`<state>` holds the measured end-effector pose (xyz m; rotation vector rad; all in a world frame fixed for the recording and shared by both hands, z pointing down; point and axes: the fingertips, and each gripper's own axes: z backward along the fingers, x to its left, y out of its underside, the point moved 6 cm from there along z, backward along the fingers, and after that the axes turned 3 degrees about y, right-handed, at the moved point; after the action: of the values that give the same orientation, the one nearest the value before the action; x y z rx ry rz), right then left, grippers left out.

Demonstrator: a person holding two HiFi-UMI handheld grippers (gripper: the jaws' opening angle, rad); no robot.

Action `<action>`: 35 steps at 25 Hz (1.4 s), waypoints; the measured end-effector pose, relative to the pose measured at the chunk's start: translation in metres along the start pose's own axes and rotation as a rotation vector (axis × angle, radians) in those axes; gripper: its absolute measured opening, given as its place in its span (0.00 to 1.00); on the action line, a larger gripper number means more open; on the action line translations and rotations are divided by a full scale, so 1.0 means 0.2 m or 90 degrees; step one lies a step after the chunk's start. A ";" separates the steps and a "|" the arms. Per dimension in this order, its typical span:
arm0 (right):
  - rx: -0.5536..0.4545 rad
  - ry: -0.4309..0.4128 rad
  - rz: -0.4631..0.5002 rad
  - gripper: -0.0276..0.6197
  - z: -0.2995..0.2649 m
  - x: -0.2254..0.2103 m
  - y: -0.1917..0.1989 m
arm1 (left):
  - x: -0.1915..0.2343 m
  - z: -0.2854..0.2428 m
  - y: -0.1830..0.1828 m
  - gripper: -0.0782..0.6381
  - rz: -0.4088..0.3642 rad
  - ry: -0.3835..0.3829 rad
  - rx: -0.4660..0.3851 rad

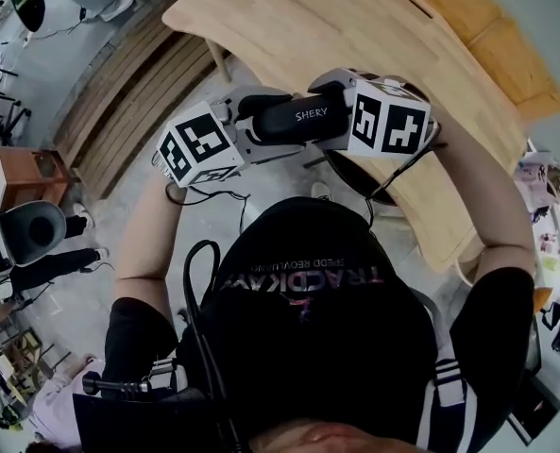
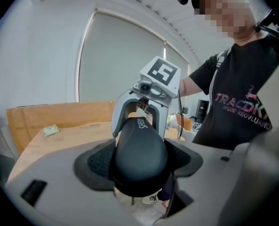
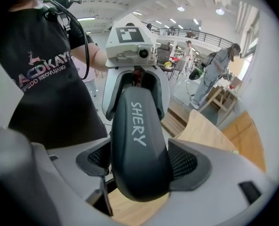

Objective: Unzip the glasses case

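Note:
A black glasses case printed SHERY hangs in the air in front of the person's chest, lying roughly level. My left gripper is shut on its left end. My right gripper is shut on its right end. In the left gripper view the case fills the space between the textured pads, with the right gripper clamped on its far end. From the right gripper view, the case sits between that gripper's pads and the left gripper holds the far end. No zip pull can be made out.
A curved light wooden table lies ahead and to the right, below the grippers. Wooden planks lie on the floor at the left, with a chair beyond. The person's black shirt is close behind. Other people stand far off.

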<state>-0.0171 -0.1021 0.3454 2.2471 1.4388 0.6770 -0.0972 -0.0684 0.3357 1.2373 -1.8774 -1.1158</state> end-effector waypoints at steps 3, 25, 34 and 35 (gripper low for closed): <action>-0.056 0.037 -0.008 0.61 0.06 -0.05 0.00 | 0.03 0.04 -0.02 0.57 0.023 -0.017 -0.036; -0.224 0.343 -0.175 0.22 -0.02 -0.08 -0.05 | 0.32 0.25 0.10 0.57 0.184 -0.278 -0.020; -0.207 0.430 -0.197 0.22 -0.15 -0.14 -0.08 | 0.31 0.27 0.07 0.57 0.250 -0.401 -0.036; -0.205 0.440 -0.192 0.21 -0.17 -0.14 -0.09 | 0.31 0.27 0.08 0.57 0.257 -0.411 -0.036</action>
<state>-0.0597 -0.1184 0.3568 1.5610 1.7502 1.5450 -0.1708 -0.1057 0.3291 0.4376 -2.3943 -1.4232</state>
